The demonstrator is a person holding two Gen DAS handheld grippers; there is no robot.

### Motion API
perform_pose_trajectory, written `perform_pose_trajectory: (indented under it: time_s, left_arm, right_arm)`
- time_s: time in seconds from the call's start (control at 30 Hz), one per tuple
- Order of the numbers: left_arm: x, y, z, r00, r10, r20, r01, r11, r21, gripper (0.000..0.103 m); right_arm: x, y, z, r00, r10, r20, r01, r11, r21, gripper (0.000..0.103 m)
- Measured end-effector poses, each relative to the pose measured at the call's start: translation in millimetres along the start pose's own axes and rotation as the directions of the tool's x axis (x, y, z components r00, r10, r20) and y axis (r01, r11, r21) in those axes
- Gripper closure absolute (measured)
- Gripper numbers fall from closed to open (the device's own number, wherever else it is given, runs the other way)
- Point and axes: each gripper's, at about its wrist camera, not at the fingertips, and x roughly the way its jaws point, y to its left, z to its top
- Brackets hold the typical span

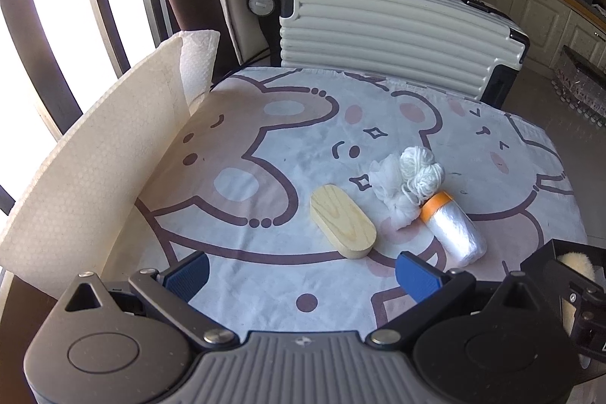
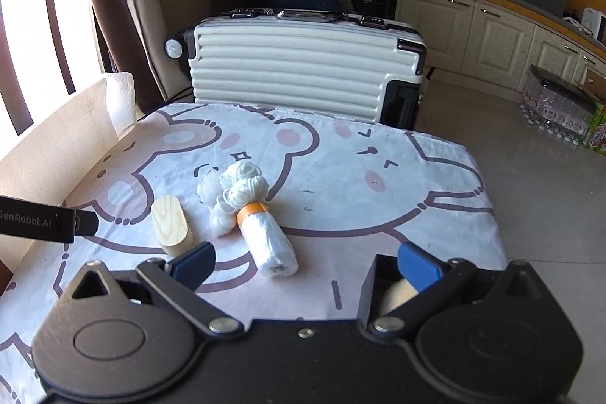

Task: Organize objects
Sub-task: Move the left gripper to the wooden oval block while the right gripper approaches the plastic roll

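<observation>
Beside the wooden block (image 1: 342, 226), the mesh pouf (image 1: 390, 190), yarn ball (image 1: 420, 171) and bag roll (image 1: 454, 228) lie unsorted; your left gripper (image 1: 301, 271) and right gripper (image 2: 306, 262) are both spread, empty. Nothing organized yet.

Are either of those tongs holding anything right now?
No, both are open and hold nothing. The left tongs and the right tongs hover above the table, short of the wooden block and the plastic bag roll.
</observation>
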Motion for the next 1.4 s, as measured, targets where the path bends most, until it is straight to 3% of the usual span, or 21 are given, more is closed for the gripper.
perform_pose_trajectory:
  time_s: [0.27,0.57,0.87,1.03,1.13,1.27,1.4]
  left_arm:
    - [39,-3,10,0.998,0.001,-0.061,-0.001,1.000,0.000,0.000]
    - [74,-14,21,0.992,-0.079,-0.095,0.072,0.995,-0.071,0.001]
    - [103,-10,26,0.981,-0.143,-0.135,0.115,0.974,-0.193,0.016]
    - [115,-7,27,0.974,-0.181,-0.135,0.147,0.962,-0.232,0.022]
    - [120,-10,27,0.971,-0.198,-0.130,0.164,0.959,-0.232,0.024]
    - [128,-14,28,0.970,-0.204,-0.133,0.169,0.957,-0.237,0.025]
    - [135,-17,28,0.970,-0.197,-0.142,0.158,0.956,-0.247,0.027]
  right_arm:
    - [44,9,2,0.999,0.004,-0.053,-0.006,1.000,-0.027,0.000]
    - [85,17,6,0.997,0.007,-0.077,-0.013,0.996,-0.085,0.000]
    - [111,18,9,0.991,0.059,-0.116,-0.068,0.995,-0.074,0.006]
    - [126,19,7,0.987,0.068,-0.149,-0.079,0.994,-0.075,0.034]
    - [134,19,6,0.983,0.085,-0.165,-0.096,0.993,-0.064,0.041]
    - [142,19,4,0.978,0.099,-0.182,-0.114,0.991,-0.069,0.042]
    - [147,18,2,0.971,0.111,-0.211,-0.130,0.989,-0.077,0.055]
